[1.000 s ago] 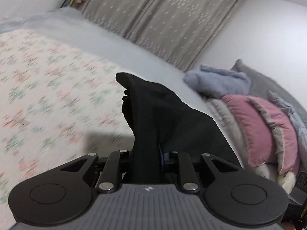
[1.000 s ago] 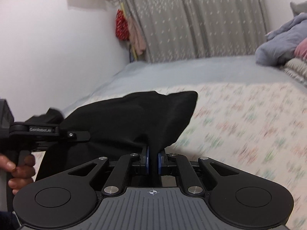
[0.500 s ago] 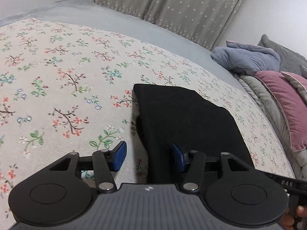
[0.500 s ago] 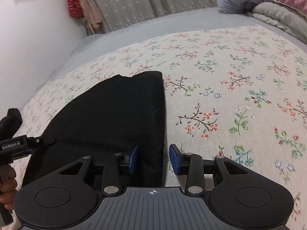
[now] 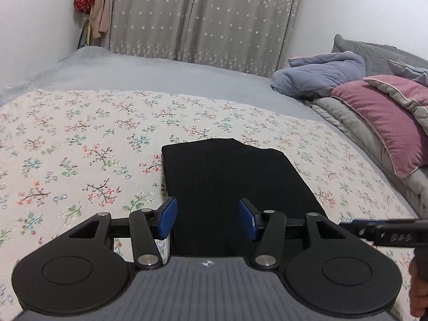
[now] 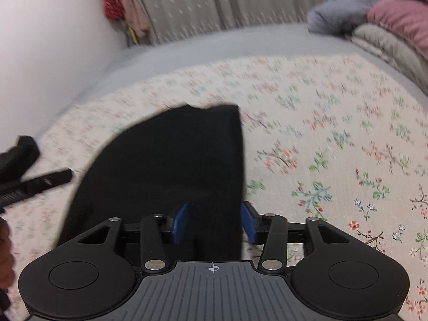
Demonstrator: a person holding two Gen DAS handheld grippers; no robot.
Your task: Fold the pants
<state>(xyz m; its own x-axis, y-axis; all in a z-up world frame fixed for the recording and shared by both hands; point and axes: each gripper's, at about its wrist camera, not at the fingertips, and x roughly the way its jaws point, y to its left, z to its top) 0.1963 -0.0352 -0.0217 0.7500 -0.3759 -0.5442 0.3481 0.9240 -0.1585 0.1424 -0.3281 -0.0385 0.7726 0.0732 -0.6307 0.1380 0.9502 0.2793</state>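
The black pants (image 5: 230, 179) lie folded into a flat block on the floral bedspread (image 5: 80, 139). My left gripper (image 5: 208, 218) is open, its blue pads on either side of the near left part of the pants, holding nothing. In the right wrist view the pants (image 6: 171, 165) lie flat, and my right gripper (image 6: 214, 223) is open over their near right edge, empty. Part of the right gripper (image 5: 385, 231) shows at the right edge of the left wrist view. The left gripper (image 6: 29, 179) shows at the left edge of the right wrist view.
Pillows and folded blankets (image 5: 379, 107) are piled along the right side of the bed. A grey sheet (image 5: 160, 72) covers the far part. Grey curtains (image 5: 203, 16) hang behind, and clothes (image 5: 93, 8) hang in the far left corner by a white wall.
Both grippers held the pants lifted, laid them flat on the bedspread, then opened and let go. Both have since opened wider and drawn back a little.
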